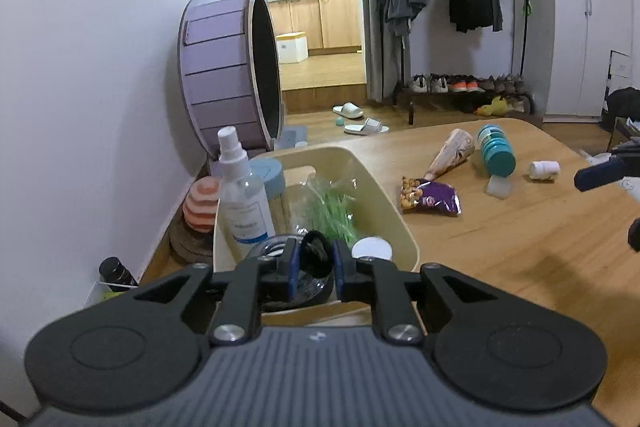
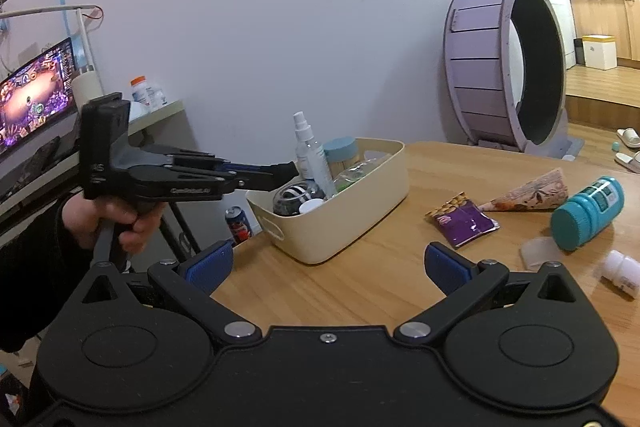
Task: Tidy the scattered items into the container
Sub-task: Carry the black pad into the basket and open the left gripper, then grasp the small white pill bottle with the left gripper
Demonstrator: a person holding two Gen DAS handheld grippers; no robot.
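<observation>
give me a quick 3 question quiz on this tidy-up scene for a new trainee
1. True or false: the left gripper is shut on a small black item above the cream bin.
2. Which item lies on the table outside the bin? A) spray bottle B) teal-capped bottle C) clear bag of green stuff
3. Fill in: the right gripper's jaws are ____.

Key: 1 true; 2 B; 3 open, with nothing between them.

matt cream plastic container [image 2: 352, 227], smooth wooden table [image 2: 380, 291]
</observation>
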